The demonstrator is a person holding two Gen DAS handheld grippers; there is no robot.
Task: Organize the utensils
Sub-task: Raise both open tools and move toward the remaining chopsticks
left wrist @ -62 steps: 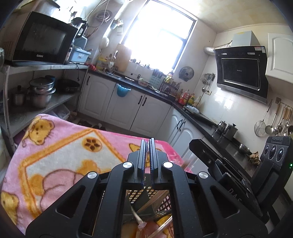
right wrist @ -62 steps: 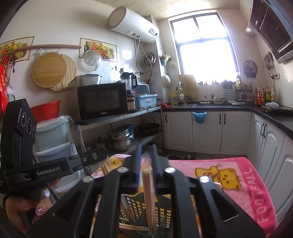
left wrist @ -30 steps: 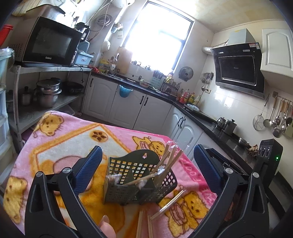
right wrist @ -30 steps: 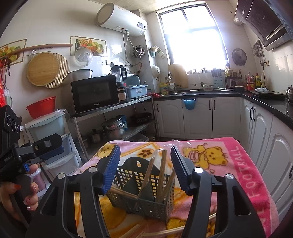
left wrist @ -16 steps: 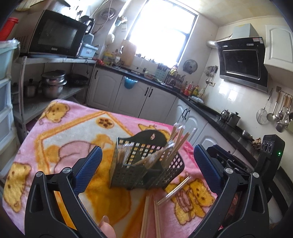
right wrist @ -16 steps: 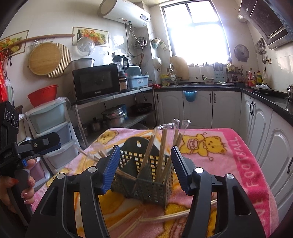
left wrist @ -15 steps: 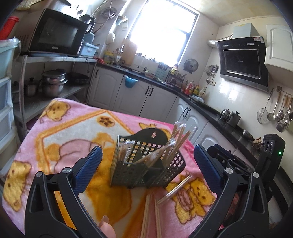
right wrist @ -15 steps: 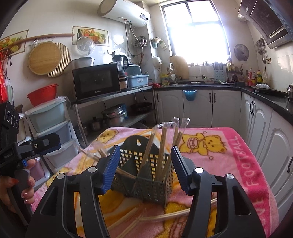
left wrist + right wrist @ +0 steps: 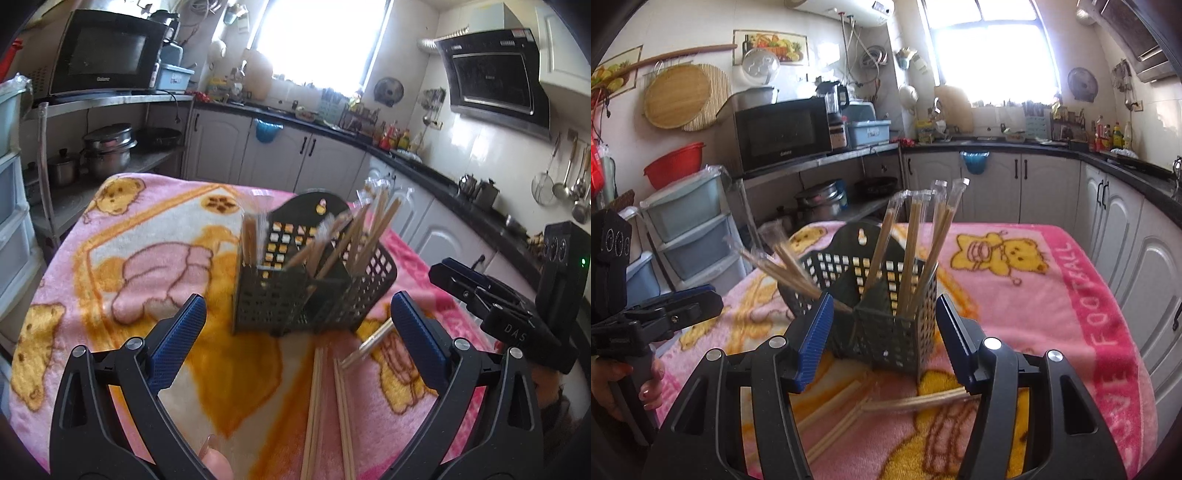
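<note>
Just in front of the dark perforated utensil basket [image 9: 314, 291] we hold both claws spread wide, neither gripping anything. Our left claw [image 9: 295, 343] hangs over the pink bear-print blanket [image 9: 122, 266] that covers the bench, its blue pads [image 9: 177, 343] flanking the basket from the near side. Our right claw [image 9: 882, 336] sits close against the basket [image 9: 886, 332], one pad on either side of its nearest corner, though we cannot tell whether they touch it. Inside the basket, wrapped chopsticks [image 9: 912, 251] stand tilted in the compartment nearest our right claw, and another bundle [image 9: 783, 269] leans out over the basket's far-left rim. Between the basket and our claws, loose chopsticks [image 9: 328, 413] lie flat on the blanket, with one more pair [image 9: 916, 402] lying crosswise just below the basket. Behind the basket, a microwave [image 9: 783, 129] sits on a metal shelf.
</note>
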